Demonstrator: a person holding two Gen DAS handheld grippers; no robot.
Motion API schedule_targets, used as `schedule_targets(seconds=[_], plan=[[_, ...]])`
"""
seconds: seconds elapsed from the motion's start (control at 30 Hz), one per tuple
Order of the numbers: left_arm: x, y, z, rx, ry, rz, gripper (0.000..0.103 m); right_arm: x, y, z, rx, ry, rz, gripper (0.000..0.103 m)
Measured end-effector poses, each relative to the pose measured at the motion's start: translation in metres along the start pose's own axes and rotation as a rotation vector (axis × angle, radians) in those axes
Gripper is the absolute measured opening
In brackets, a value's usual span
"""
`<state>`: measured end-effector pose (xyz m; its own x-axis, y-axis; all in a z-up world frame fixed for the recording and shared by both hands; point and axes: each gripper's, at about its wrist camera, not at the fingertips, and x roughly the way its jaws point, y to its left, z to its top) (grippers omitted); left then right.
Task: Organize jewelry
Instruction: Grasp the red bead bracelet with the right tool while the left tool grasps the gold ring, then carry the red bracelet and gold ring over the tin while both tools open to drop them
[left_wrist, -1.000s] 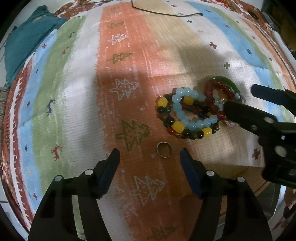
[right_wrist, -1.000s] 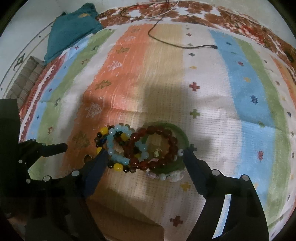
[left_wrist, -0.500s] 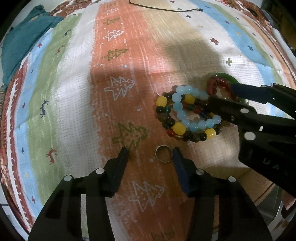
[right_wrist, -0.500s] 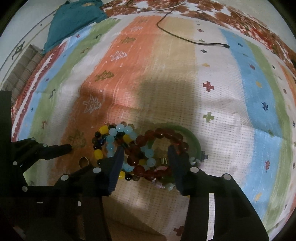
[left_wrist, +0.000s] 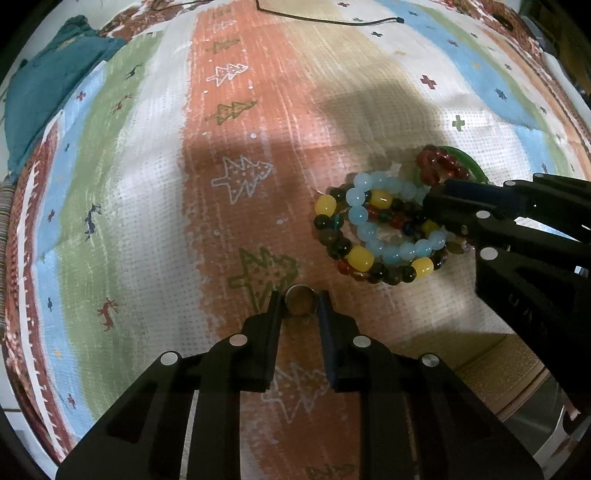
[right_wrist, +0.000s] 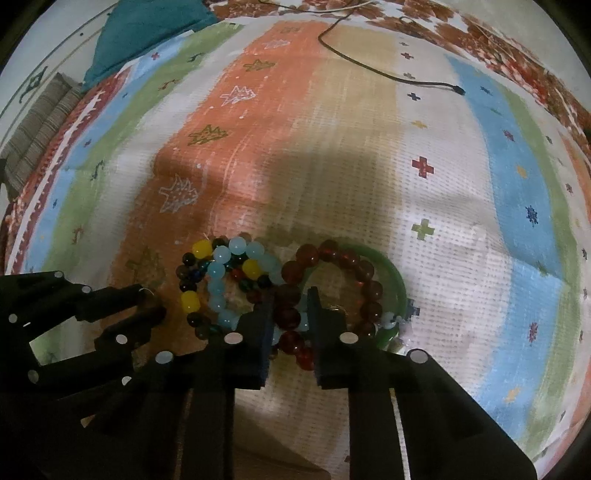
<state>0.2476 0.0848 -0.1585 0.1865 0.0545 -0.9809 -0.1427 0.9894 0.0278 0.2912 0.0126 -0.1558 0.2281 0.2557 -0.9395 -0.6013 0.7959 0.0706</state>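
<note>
Striped rug (left_wrist: 140, 206), teal cloth (right_wrist: 147, 26), black cable (right_wrist: 388, 72).

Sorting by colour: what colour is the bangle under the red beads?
Green bangle, clearest in the right wrist view.

My left tongs (left_wrist: 301, 303) pinch a small metal ring (left_wrist: 301, 301), standing on edge on the striped cloth's orange band, near me. Just right of it lies a heap of bead bracelets: a pale blue one (left_wrist: 384, 225) overlapping a dark one with yellow beads (left_wrist: 345, 243). Farther right, a dark red bead bracelet (right_wrist: 291, 317) sits clamped in my right tongs (right_wrist: 290, 314), resting on a green bangle (right_wrist: 397, 280).
</note>
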Motion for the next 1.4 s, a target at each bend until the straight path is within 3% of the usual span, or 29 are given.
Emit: schedule_targets(seconds=[0.37,1.17,1.4], plan=[[-0.024,0.016,-0.005,-0.029,-0.048,-0.022,0.019,-0.038,-0.002,-0.006,-0.005,-0.075,-0.029,0.014],[-0.098,-0.013,-0.033,-0.032,-0.221,-0.11,0.019,-0.129,-0.007,-0.05,0.022,-0.267,-0.101,0.014],[-0.113,-0.017,-0.047,-0.03,-0.255,-0.127,0.019,-0.14,0.001,-0.065,-0.012,-0.286,-0.134,0.014]])
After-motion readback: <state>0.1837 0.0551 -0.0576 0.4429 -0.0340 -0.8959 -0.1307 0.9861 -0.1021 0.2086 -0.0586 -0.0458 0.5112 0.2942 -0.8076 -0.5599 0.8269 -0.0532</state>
